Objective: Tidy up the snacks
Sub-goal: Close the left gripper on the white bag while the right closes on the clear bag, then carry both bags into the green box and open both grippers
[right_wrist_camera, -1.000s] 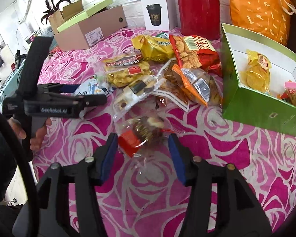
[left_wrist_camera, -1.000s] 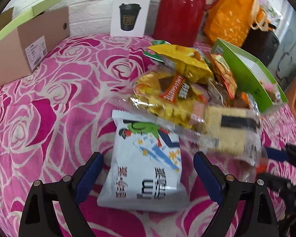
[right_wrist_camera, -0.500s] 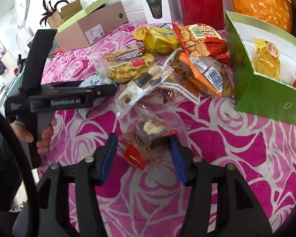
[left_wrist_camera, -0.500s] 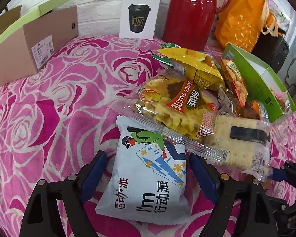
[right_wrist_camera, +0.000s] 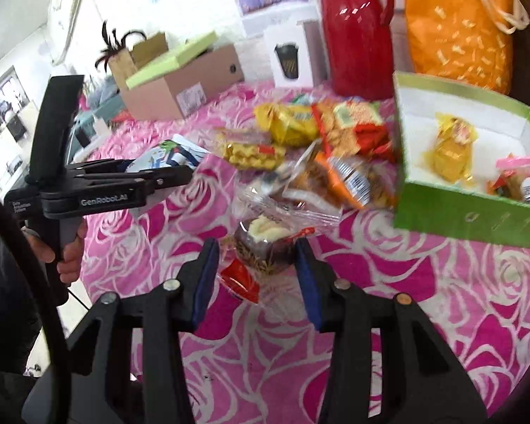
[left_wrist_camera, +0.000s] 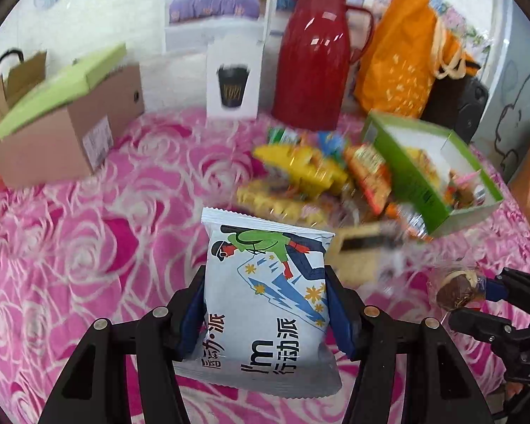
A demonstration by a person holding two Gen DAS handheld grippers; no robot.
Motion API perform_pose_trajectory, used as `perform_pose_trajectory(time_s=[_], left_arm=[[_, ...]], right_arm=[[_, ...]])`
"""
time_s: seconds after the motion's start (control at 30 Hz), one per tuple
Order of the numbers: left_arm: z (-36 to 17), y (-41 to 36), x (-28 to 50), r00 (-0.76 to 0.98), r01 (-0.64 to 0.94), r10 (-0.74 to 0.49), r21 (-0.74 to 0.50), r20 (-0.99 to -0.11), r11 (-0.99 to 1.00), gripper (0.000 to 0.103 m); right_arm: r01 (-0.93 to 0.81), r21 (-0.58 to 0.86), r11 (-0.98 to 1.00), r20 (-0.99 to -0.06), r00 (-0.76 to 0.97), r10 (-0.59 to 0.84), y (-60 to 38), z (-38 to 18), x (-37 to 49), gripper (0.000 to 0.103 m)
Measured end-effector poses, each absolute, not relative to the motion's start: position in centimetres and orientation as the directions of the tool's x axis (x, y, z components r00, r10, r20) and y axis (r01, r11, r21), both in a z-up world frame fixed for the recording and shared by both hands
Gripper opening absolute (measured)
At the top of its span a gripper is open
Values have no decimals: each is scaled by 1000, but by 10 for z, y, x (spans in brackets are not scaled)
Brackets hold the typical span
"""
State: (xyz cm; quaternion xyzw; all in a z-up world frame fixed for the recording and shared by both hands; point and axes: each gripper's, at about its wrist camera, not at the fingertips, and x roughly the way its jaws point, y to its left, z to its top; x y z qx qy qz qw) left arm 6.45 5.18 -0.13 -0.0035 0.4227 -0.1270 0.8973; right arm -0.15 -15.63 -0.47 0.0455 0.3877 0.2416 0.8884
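My left gripper [left_wrist_camera: 265, 304] is shut on a white snack pack [left_wrist_camera: 265, 300] with a cartoon skater and holds it above the pink rose tablecloth; the pack also shows in the right wrist view [right_wrist_camera: 166, 155]. My right gripper [right_wrist_camera: 254, 268] is shut on a clear-wrapped chocolate cake [right_wrist_camera: 261, 243] with a red label, lifted off the cloth; the cake also shows in the left wrist view [left_wrist_camera: 455, 289]. A pile of snack bags [right_wrist_camera: 318, 148] lies mid-table. A green box [right_wrist_camera: 470, 208] at the right holds a yellow pack [right_wrist_camera: 448, 148] and other small snacks.
A red jug [left_wrist_camera: 314, 60], a white cup box [left_wrist_camera: 233, 81], an orange bag [left_wrist_camera: 406, 56] and a brown carton with a green lid [left_wrist_camera: 63, 123] stand along the back. The left gripper's body [right_wrist_camera: 99, 190] is at the left of the right wrist view.
Both grippers have closed on their snacks and lifted them off the table. The views now look from higher up, and the snack pile appears farther away.
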Motion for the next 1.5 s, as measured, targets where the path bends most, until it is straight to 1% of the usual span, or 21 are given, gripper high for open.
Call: perform_pose_trajectory(time_s=[0.13,0.33,0.53,0.73,0.93,1.07,1.1,1.13,1.17,1.23,1.3,1.4,1.5], left_arm=[[38,25,72,669,280,-276,-111,-690,954,61],[64,-40,95,673,400,-362,-95,-645,912,61],[64,-114,120,619,498,-440,-108,-651,860,61],[57,-166,135,585,542,-467,-109,-663,833,61],[45,-194,143,568,566,-464,-87,-680,820,61],[37,-199,148,574,562,-453,-74,-682,824,63],[36,-199,149,581,553,-446,-72,-681,830,69],[35,-199,151,587,538,-432,-69,-685,840,76],[34,-198,152,593,524,-419,-66,-688,849,89],[36,-194,150,620,504,-409,-59,-670,861,91],[38,-192,148,630,497,-397,-47,-667,867,97],[38,-187,148,643,473,-376,-40,-667,880,101],[36,-180,149,636,440,-355,-56,-685,896,101]], right_arm=[[-335,253,908,-625,660,418,-185,15,-1,46],[-201,239,950,-592,745,306,-242,34,7,46],[-77,236,969,-590,781,206,-293,34,20,46],[0,242,970,-612,776,153,-330,20,40,46],[26,239,971,-618,775,131,-346,10,55,47],[33,206,978,-634,766,108,-351,5,64,48],[26,194,981,-643,759,107,-351,3,68,50],[21,188,982,-652,750,109,-351,1,70,55],[17,185,983,-659,743,112,-351,-1,72,60],[-1,194,981,-675,725,134,-349,-6,76,89],[-9,194,981,-681,719,141,-347,-8,77,100],[-12,157,987,-663,740,114,-340,-5,73,100],[-13,147,989,-667,737,109,-336,-4,71,102]])
